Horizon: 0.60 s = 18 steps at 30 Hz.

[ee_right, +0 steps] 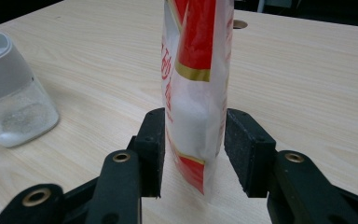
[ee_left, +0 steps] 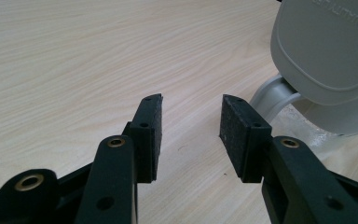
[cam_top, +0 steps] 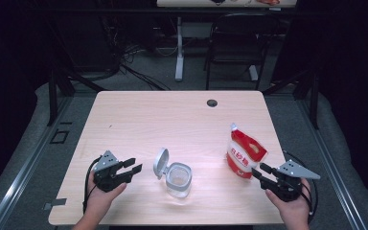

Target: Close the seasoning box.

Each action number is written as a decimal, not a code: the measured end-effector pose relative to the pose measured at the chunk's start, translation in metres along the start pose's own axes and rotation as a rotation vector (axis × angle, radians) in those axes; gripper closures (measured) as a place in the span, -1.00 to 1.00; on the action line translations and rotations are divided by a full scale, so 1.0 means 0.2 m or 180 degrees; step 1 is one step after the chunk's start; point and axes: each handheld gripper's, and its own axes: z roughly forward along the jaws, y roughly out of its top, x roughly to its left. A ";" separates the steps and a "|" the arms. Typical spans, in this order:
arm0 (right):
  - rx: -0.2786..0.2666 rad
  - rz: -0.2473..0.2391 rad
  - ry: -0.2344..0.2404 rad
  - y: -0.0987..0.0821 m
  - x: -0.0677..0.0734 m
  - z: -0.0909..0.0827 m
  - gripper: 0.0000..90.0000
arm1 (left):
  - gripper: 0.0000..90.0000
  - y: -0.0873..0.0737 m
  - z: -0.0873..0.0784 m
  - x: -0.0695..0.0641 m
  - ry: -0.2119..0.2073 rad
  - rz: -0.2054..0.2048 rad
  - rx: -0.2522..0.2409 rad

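**Sugar bag loose between my right fingers, open jar waiting**

The room behind is dark, with a chair and cables on the floor, and the pale wood counter (cam_top: 139, 115) carries just two things. The red-and-white sugar bag (cam_top: 243, 152) stands upright near the right edge; the clear jar (cam_top: 178, 178) sits toward the near edge at the middle, its grey lid (cam_top: 160, 163) flipped open and standing up on the left side.

My right gripper (ee_right: 193, 149) straddles the bag low down, but its fingers (ee_right: 152, 140) stand apart: the left pad looks just against the film, with a gap on the right. I judge the bag free to tip or slide if I nudge it. Clamping this low, the soft top could flop and spill from the cut corner.

My left gripper (ee_left: 190, 133) rests just beside the jar, fingers apart on nothing. If I leave the jar unsteadied, a pour could push it or knock the lid shut.
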 end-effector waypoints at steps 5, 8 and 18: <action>-0.0012 -0.0002 -0.0082 0.05 0.02 0.00 0.24 | 0.32 0.00 -0.01 0.00 0.0014 -0.0013 -0.0015; -0.0061 -0.0006 -0.0061 0.09 0.02 0.01 0.23 | 0.32 0.00 -0.01 0.01 0.0022 -0.0039 -0.0034; -0.0153 -0.0073 -0.0057 0.21 0.01 0.11 0.24 | 0.33 -0.01 -0.01 0.01 0.0026 -0.0038 -0.0026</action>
